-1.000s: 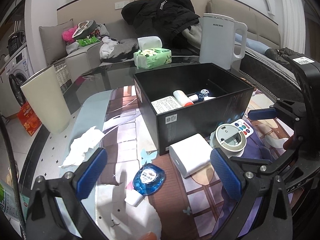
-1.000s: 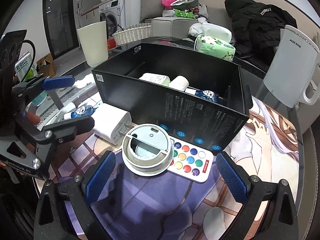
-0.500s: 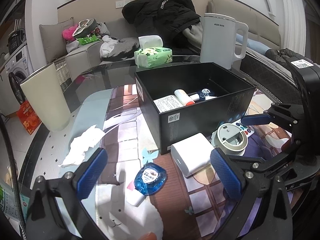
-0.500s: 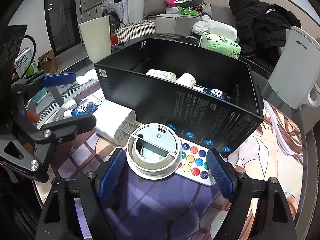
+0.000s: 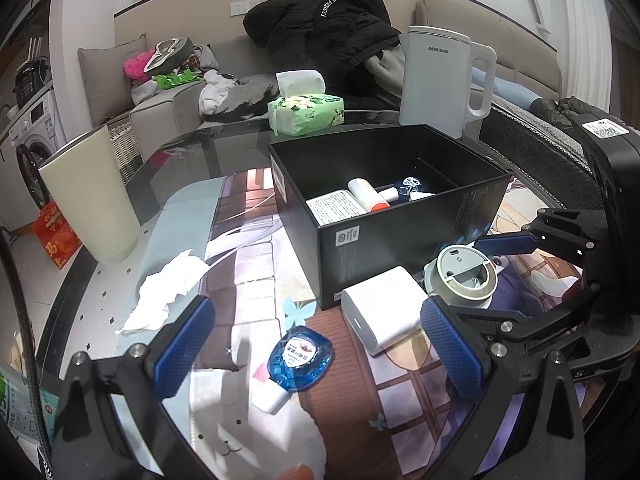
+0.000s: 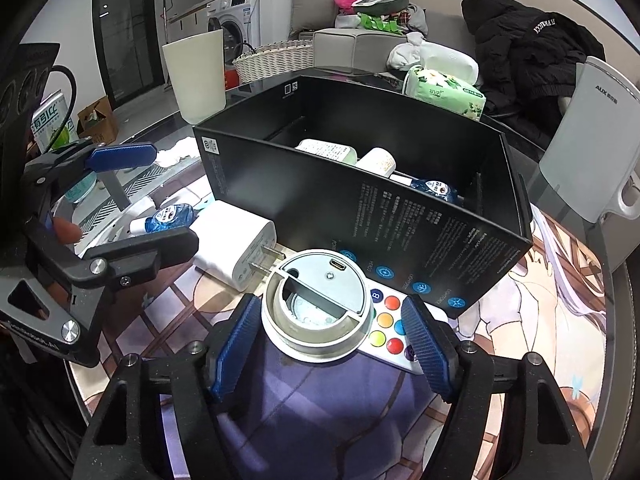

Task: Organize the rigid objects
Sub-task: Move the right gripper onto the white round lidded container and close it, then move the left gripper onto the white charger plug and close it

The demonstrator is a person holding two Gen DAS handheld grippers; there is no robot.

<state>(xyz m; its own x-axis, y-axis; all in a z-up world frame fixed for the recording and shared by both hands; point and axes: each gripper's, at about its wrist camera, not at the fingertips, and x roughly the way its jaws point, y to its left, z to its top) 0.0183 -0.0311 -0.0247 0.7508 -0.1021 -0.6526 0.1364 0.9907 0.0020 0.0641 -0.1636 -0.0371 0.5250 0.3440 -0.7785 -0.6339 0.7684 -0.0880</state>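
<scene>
Right gripper (image 6: 326, 342) jaws stand spread, flanking the round grey-and-white device (image 6: 319, 309) without visible contact. Device rests partly on the remote control (image 6: 390, 334), just beside the black box (image 6: 400, 216). Left gripper (image 5: 316, 354) jaws are spread wide above the blue bottle (image 5: 298, 358) and white charger (image 5: 384, 308).
</scene>
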